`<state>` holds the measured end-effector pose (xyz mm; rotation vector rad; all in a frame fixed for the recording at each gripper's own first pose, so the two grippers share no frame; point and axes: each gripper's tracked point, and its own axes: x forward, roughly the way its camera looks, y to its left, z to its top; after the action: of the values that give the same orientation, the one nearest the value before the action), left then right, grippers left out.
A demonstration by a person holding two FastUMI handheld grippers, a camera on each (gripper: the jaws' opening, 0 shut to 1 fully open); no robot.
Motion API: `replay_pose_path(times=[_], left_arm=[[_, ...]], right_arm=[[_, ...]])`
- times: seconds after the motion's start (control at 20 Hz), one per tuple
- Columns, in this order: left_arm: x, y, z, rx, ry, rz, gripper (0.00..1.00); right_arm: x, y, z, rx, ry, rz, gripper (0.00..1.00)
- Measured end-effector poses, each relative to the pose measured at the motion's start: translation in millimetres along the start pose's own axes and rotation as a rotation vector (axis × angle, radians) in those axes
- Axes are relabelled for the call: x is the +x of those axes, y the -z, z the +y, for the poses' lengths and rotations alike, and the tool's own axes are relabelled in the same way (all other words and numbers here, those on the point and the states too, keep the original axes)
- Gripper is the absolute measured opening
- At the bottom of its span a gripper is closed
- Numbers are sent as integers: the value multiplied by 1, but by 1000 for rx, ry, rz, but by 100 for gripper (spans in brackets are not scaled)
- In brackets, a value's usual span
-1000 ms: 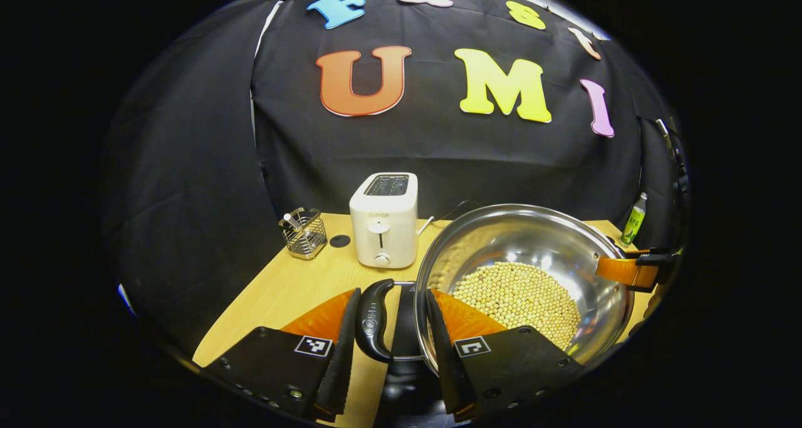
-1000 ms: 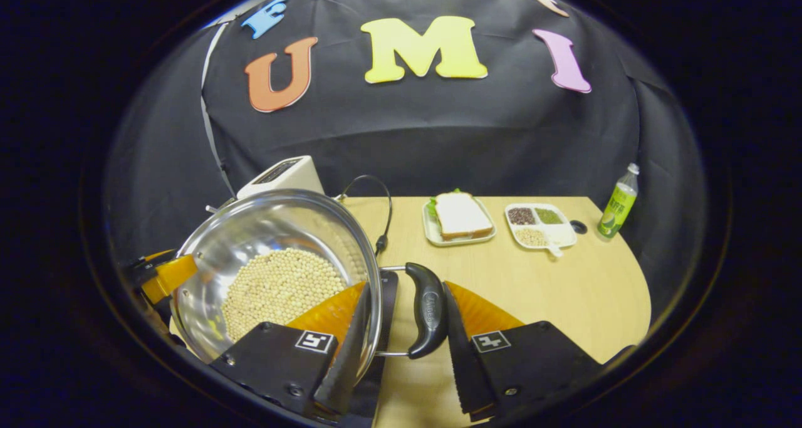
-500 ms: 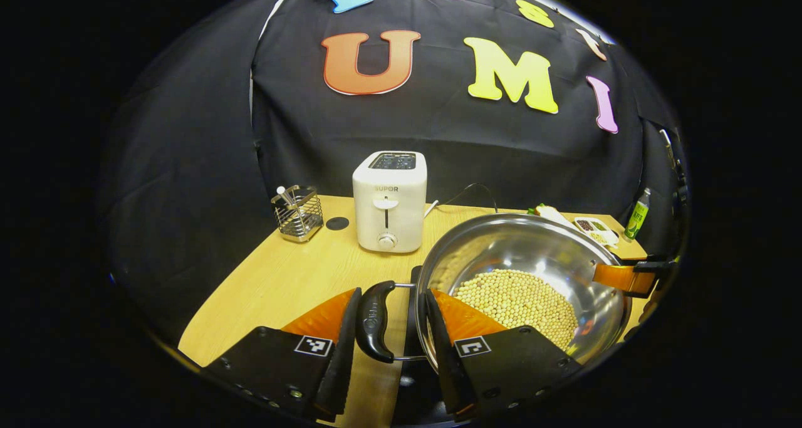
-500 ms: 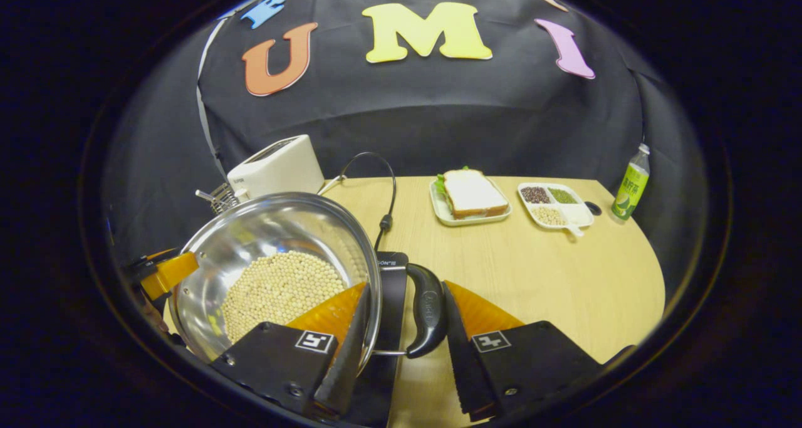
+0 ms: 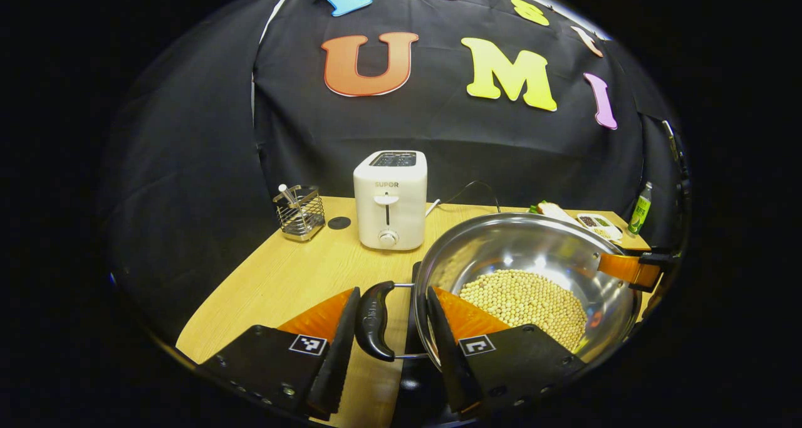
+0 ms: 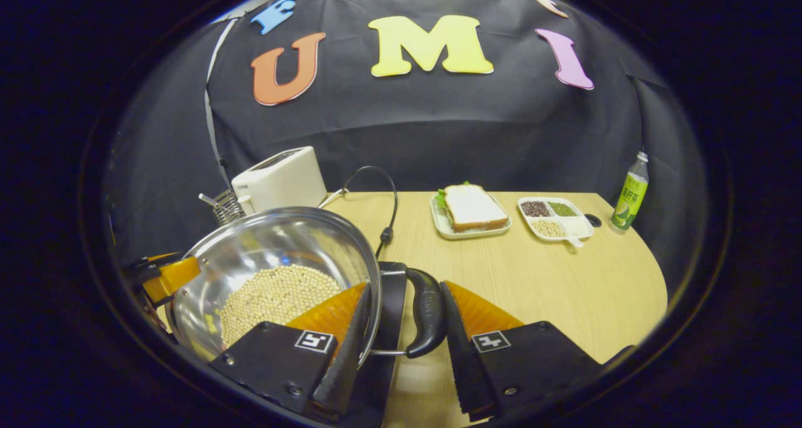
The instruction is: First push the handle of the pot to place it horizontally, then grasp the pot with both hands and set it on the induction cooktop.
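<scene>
Both tools, left (image 5: 388,346) and right (image 6: 401,353), straddling pot (image 5: 532,252) handles, clamping uncertain; keep level, lower squarely onto cooktop (image 6: 385,315).

Staged kitchen set inside recording booth. Black cloth wall across upper frame; wooden tabletop (image 6: 551,290) below. Kitchen props: white toaster (image 5: 390,200) at centre, wire utensil holder (image 5: 300,212) at left, sandwich plate (image 6: 470,210), divided dish of grains (image 6: 554,218), green bottle (image 6: 628,192) at right edge.
</scene>
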<state>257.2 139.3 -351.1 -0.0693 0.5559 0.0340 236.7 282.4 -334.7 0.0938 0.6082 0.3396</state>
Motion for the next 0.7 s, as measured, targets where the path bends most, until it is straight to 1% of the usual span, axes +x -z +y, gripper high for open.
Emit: replay_pose_path(times=[0.05, 0.1, 0.15, 0.2, 0.25, 0.3, 0.35, 0.45, 0.55, 0.65, 0.7], left_arm=[[-1, 0, 1, -4, -7, -3, 62], [-4, -5, 3, -7, -23, -23, 72], [-6, -15, 4, -7, -33, -59, 64], [-13, -28, 6, -7, -48, -99, 65], [-21, -36, 10, -12, -74, -122, 65], [-30, -43, 11, -10, -87, -138, 70], [-43, -50, 8, -10, -88, -165, 73], [-70, -63, -10, -27, -60, -214, 75], [-97, -69, -23, -22, -49, -259, 80], [-124, -71, -37, -17, -44, -288, 83], [-136, -73, -43, -13, -45, -308, 89]], right_arm=[[0, -2, 0, 16, -11, -17, 66], [-3, -8, 0, 34, -27, -52, 67], [-8, -15, -2, 37, -35, -84, 69], [-16, -22, -8, 33, -27, -120, 70], [-27, -30, -12, 21, -18, -149, 73], [-38, -36, -14, 10, -16, -173, 75], [-49, -40, -15, 8, -20, -192, 78], [-79, -50, -18, 6, -32, -241, 84], [-109, -56, -25, 3, -31, -287, 92], [-139, -55, -28, 18, -41, -328, 94], [-156, -55, -30, 24, -48, -351, 97]])
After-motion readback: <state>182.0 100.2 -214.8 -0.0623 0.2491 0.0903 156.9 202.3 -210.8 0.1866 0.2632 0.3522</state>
